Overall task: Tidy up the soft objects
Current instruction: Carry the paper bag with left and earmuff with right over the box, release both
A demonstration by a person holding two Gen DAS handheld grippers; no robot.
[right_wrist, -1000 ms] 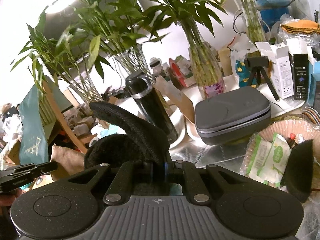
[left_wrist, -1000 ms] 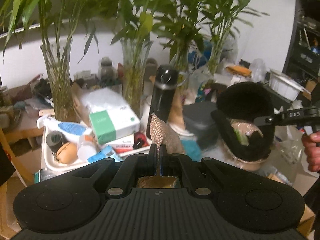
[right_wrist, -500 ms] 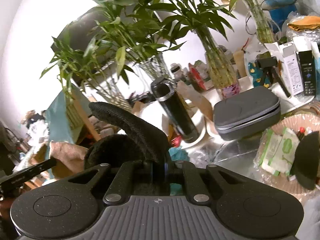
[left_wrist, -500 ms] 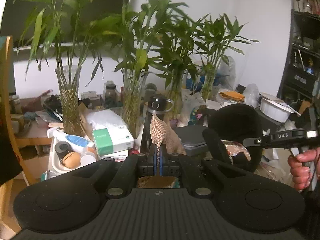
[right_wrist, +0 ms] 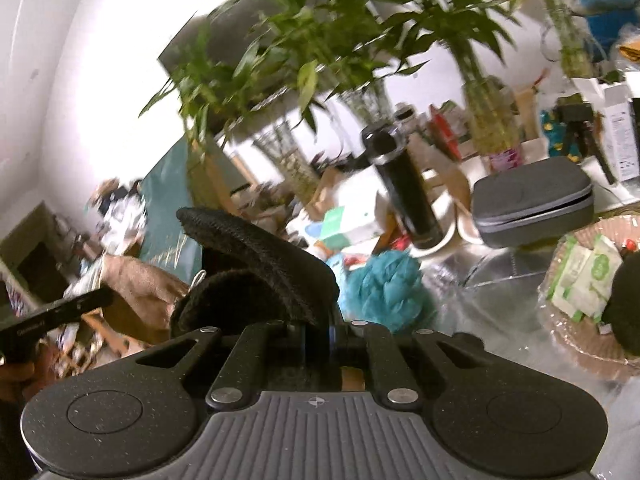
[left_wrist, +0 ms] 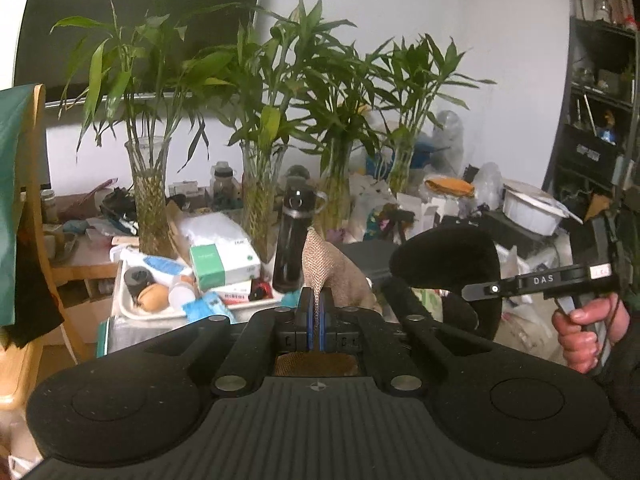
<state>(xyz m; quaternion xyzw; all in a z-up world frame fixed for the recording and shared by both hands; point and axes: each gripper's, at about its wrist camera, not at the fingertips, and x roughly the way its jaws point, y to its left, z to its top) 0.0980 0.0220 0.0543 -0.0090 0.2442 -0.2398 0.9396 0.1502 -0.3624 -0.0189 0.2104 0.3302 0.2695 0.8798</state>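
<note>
My left gripper (left_wrist: 316,320) is shut on the top edge of a brown burlap pouch (left_wrist: 332,268), which hangs in front of it; the pouch also shows in the right wrist view (right_wrist: 140,288). My right gripper (right_wrist: 318,330) is shut on black fuzzy earmuffs (right_wrist: 260,256); the band arcs up to the left and a fuzzy pad hangs below. In the left wrist view the earmuffs (left_wrist: 448,260) hang from the right gripper (left_wrist: 480,290) at the right. A teal mesh sponge (right_wrist: 388,288) lies on the table past the right gripper.
A black bottle (left_wrist: 294,236) stands behind the pouch, among glass vases of bamboo (left_wrist: 260,208). A white tray (left_wrist: 132,312) holds boxes and small items. A grey zip case (right_wrist: 532,200) and a wicker basket (right_wrist: 560,332) with green packets lie right. A wooden chair (left_wrist: 36,216) is left.
Both grippers have lifted and drawn back from the table with their loads. The earmuffs now hang higher and the teal sponge has come into view.
</note>
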